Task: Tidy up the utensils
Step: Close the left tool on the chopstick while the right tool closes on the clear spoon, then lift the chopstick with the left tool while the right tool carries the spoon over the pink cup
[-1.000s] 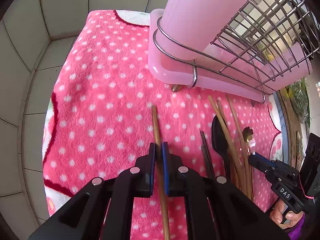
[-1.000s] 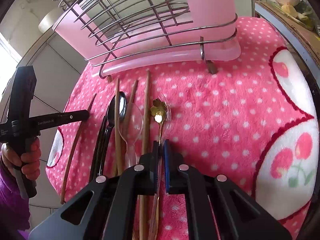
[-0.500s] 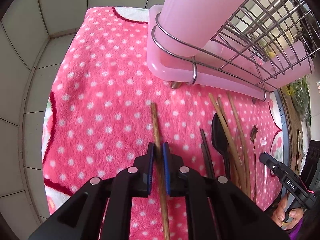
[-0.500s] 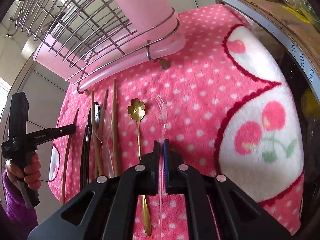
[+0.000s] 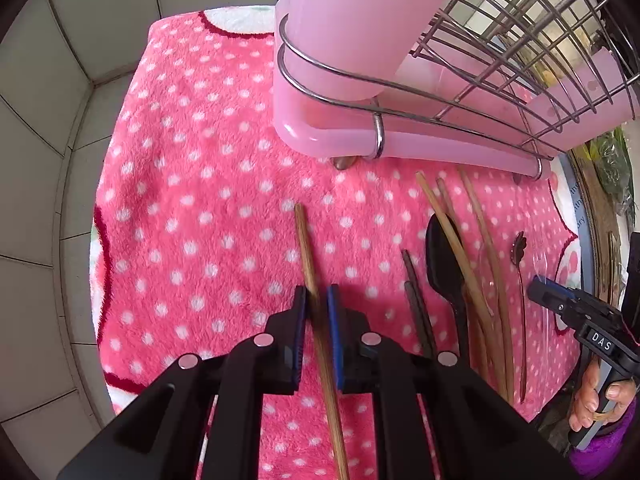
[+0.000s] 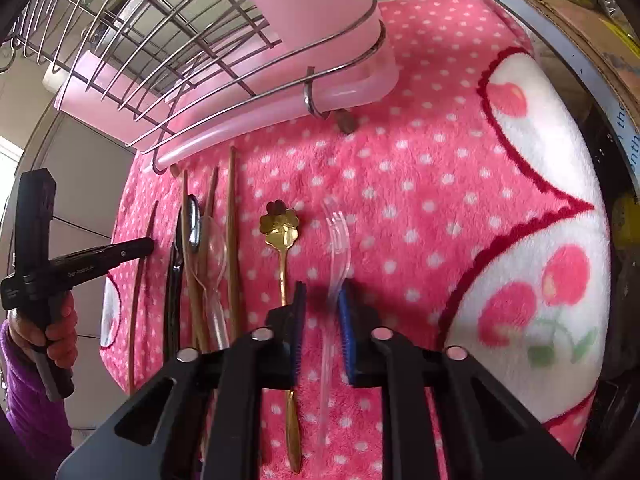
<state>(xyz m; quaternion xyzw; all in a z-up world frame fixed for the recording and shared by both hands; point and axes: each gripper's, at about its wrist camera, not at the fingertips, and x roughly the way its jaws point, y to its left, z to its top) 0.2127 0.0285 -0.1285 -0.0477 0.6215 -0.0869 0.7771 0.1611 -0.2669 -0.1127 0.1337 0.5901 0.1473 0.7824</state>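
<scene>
The left tool (image 5: 316, 300) stands narrow around a brown chopstick (image 5: 310, 256) lying alone on the pink dotted cloth (image 5: 192, 200), with open cloth toward 9 o'clock up to the tiled edge. The right tool (image 6: 322, 300) is narrow, a clear plastic fork (image 6: 338, 240) between its pads; a wide bare stretch runs toward 3 o'clock. The gold spoon (image 6: 280, 224) lies just beside it at 9 o'clock. The pink rack (image 6: 240, 92) blocks 12 o'clock.
</scene>
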